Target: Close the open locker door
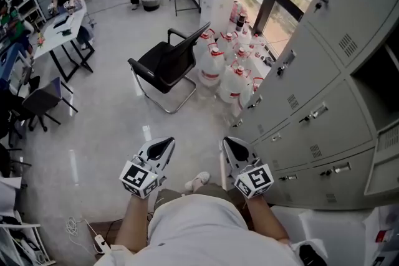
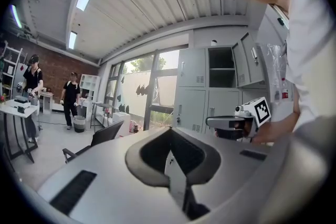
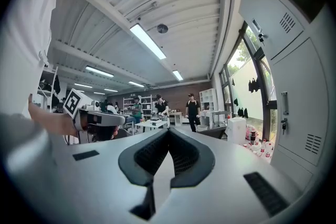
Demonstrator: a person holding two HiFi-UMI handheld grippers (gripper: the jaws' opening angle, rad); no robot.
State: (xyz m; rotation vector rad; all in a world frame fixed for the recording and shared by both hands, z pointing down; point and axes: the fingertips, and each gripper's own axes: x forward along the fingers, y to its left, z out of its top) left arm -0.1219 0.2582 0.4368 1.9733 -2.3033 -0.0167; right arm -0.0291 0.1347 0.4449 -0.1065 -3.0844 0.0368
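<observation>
Both claws are pinched shut on nothing. The left gripper (image 1: 161,147) and right gripper (image 1: 234,147) sit level at lower centre, touching no locker. The locker door (image 2: 247,66), right of centre in the left gripper view, hangs open and untouched, so the whole closing is yet to do.

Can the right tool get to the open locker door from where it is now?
Probably yes. The right tool, shut and empty, is held level beside the lockers, and nothing stands between it and the open door. The door hangs higher, so the arm must rise first.
</observation>
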